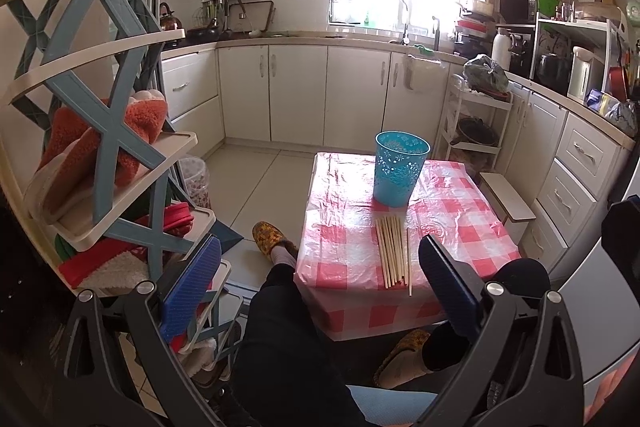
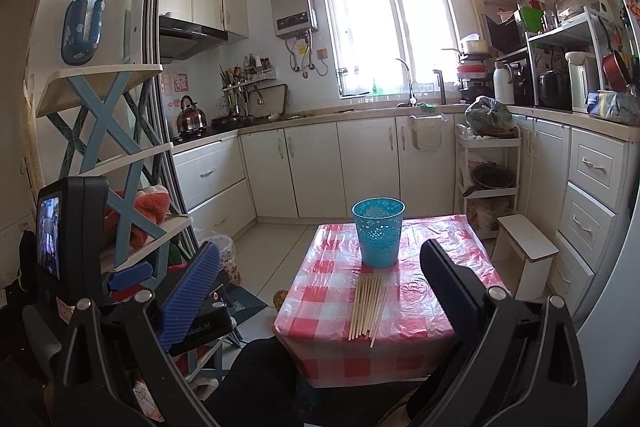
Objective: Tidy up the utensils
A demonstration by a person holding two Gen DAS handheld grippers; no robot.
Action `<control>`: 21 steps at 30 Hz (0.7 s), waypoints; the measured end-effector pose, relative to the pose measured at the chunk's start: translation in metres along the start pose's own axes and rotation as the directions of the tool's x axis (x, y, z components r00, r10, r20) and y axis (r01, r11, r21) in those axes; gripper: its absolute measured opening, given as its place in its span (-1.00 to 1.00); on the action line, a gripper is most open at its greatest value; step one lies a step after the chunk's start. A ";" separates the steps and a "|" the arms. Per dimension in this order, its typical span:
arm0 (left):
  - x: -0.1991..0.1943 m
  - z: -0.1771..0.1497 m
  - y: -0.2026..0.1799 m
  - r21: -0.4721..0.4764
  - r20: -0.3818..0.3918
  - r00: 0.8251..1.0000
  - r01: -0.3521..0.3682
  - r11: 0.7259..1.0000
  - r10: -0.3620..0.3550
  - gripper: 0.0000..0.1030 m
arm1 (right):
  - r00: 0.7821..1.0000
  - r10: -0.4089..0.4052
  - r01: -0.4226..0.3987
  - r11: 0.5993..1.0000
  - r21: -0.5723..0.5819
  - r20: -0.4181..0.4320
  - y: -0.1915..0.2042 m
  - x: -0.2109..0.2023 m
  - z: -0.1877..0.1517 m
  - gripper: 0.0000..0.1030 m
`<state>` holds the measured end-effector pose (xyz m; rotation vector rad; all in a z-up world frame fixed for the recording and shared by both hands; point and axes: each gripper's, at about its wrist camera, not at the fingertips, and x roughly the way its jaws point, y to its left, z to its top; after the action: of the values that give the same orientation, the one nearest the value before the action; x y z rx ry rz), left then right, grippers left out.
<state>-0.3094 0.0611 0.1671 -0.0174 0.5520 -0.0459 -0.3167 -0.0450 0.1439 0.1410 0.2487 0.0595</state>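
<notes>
Several wooden chopsticks (image 1: 394, 251) (image 2: 367, 307) lie side by side on a low table with a red-and-white checked cover (image 1: 448, 227) (image 2: 420, 307). Behind them stands an upright blue perforated cup (image 1: 400, 169) (image 2: 378, 231), with nothing visible inside it. My left gripper (image 1: 320, 267) is open and held back from the table's near edge, above the person's knees. My right gripper (image 2: 320, 283) is also open, raised in front of the table and touching nothing. In the right wrist view the left gripper's body and screen (image 2: 72, 227) show at the left.
A blue-and-white shelf rack (image 1: 120, 155) (image 2: 112, 147) with slippers and cloths stands close on the left. A small white stool (image 1: 506, 201) (image 2: 526, 247) sits right of the table. The person's legs and slippered feet (image 1: 272, 239) are under the near table edge. Kitchen cabinets line the back and right.
</notes>
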 end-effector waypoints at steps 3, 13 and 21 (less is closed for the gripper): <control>0.000 0.000 0.000 -0.001 0.000 1.000 0.000 1.000 0.000 0.85 | 1.000 0.000 0.000 1.000 0.001 -0.001 -0.001 0.000 0.000 0.86; 0.000 -0.001 -0.001 -0.002 -0.003 1.000 -0.002 1.000 0.002 0.85 | 1.000 0.000 0.000 1.000 0.002 -0.001 0.000 0.000 -0.001 0.86; 0.004 -0.001 0.000 0.002 -0.012 1.000 -0.002 1.000 0.002 0.85 | 1.000 0.000 0.000 1.000 0.000 -0.001 0.000 0.000 -0.001 0.86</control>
<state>-0.3063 0.0610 0.1641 -0.0142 0.5635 -0.0449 -0.3172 -0.0449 0.1432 0.1411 0.2495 0.0598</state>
